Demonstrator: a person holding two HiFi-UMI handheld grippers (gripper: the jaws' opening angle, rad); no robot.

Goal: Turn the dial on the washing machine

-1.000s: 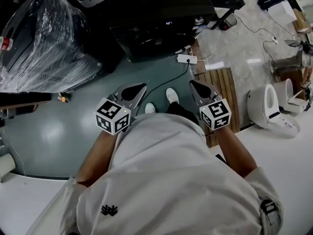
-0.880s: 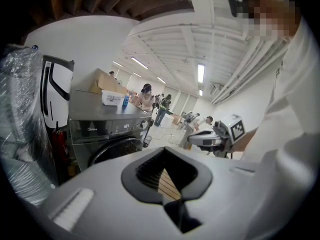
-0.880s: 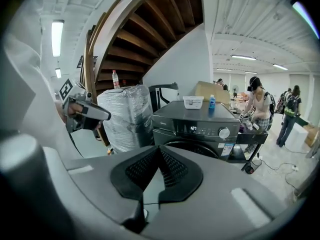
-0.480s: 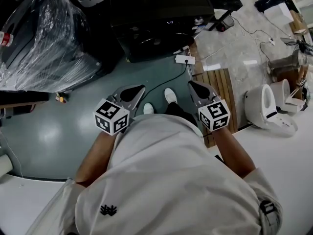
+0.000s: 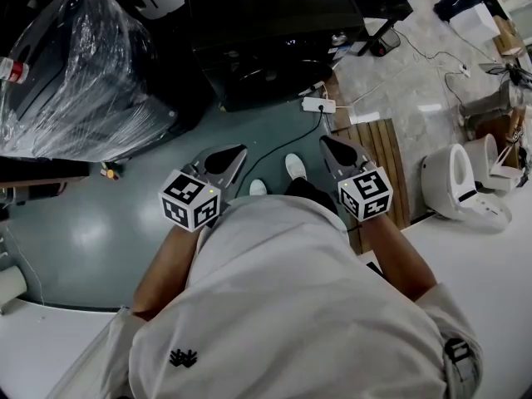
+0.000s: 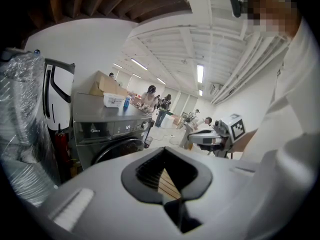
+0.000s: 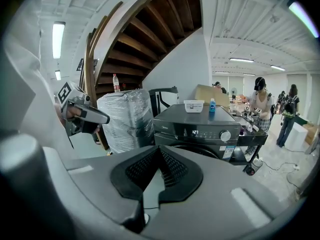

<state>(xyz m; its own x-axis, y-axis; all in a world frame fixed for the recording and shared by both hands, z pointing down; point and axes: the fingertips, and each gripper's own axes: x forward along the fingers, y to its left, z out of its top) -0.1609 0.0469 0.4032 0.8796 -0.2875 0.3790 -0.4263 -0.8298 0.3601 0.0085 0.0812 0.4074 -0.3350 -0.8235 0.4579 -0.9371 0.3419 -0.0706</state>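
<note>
The dark washing machine point(image 5: 266, 32) stands across the green floor from me, at the top of the head view. Its round silver dial point(image 7: 226, 136) sits at the right end of the lit control panel; the left gripper view shows the dial point(image 6: 145, 125) smaller and farther off. My left gripper point(image 5: 224, 158) and right gripper point(image 5: 339, 152) are held side by side in front of my body, well short of the machine and touching nothing. The left gripper point(image 6: 164, 154) and the right gripper point(image 7: 159, 153) are both shut with nothing between the pads.
A bulky plastic-wrapped appliance point(image 5: 75, 65) stands left of the machine. A white power strip point(image 5: 318, 104) and its cable lie on the floor before it. A slatted wooden mat point(image 5: 378, 152) and a white toilet point(image 5: 457, 185) are to the right. A white tub point(image 7: 193, 105) rests on the machine's top.
</note>
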